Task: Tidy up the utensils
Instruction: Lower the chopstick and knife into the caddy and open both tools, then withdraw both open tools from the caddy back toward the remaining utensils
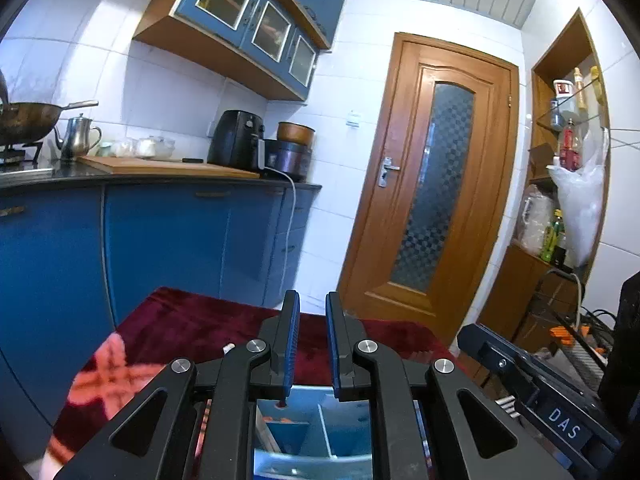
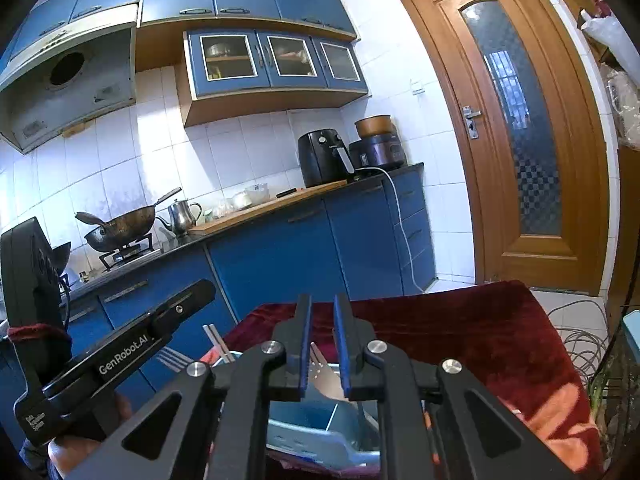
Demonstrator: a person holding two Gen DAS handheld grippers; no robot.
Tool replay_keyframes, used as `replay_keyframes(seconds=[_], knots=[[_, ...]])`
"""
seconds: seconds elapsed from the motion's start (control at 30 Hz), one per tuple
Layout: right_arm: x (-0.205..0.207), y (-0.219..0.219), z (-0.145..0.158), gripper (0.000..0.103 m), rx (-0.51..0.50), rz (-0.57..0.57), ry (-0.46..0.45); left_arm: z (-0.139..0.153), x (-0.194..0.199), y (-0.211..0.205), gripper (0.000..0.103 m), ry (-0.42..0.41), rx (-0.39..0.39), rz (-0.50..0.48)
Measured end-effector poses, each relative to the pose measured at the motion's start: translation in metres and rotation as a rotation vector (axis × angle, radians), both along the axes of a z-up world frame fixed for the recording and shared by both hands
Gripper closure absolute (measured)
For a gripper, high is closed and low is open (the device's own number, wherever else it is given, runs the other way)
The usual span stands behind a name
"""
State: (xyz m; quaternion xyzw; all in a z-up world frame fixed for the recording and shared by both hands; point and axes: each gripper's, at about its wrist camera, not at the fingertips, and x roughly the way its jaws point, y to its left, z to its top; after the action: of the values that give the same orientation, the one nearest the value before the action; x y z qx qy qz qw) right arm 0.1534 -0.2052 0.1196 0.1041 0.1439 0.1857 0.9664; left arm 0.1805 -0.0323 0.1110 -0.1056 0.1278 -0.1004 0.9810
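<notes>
A blue divided tray (image 1: pixel 324 428) sits on a dark red cloth (image 1: pixel 200 320) directly below my left gripper (image 1: pixel 313 300). That gripper's blue-padded fingers stand a little apart with nothing between them. In the right wrist view my right gripper (image 2: pixel 322 300) is also slightly open and hovers over the same tray (image 2: pixel 320 446). A slotted metal utensil head (image 2: pixel 320 376) lies beyond its fingers, untouched by the pads. A fork (image 2: pixel 176 358) and metal chopsticks (image 2: pixel 216 340) stick out at the tray's left. A hand holds the left gripper's black body (image 2: pixel 132 356).
Blue kitchen cabinets (image 2: pixel 280 256) run behind the table, their counter carrying a wok (image 2: pixel 120 228), a kettle (image 2: pixel 182 214) and an air fryer (image 2: pixel 324 156). A wooden door (image 2: pixel 516 140) stands at the right. Cables (image 2: pixel 580 344) lie on the floor beyond the red cloth (image 2: pixel 460 320).
</notes>
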Motion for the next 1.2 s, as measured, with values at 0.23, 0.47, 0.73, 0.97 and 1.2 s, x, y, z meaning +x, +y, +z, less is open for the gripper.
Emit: replay_keyframes(seconds=[0.23,0.47,0.73,0.97,1.2], knots=[[-0.030,-0.006,0.007,0.089,0.003,-0.009,0.036,0.012,-0.029,-0.003,0.090,0.018,0.030,-0.044],[-0.058,-0.013,0.000,0.086,0.010,-0.022,0.101,0.018,-0.060,0.003,0.090,0.061,0.066,-0.061],[-0.088,-0.016,-0.009,0.085,-0.022,-0.033,0.158,0.010,-0.090,0.008,0.089,0.128,0.091,-0.064],[-0.108,-0.022,-0.027,0.082,-0.067,-0.043,0.246,-0.011,-0.108,0.000,0.073,0.218,0.132,-0.097],[-0.120,-0.028,-0.048,0.075,-0.062,-0.040,0.318,-0.031,-0.116,-0.009,0.073,0.308,0.159,-0.121]])
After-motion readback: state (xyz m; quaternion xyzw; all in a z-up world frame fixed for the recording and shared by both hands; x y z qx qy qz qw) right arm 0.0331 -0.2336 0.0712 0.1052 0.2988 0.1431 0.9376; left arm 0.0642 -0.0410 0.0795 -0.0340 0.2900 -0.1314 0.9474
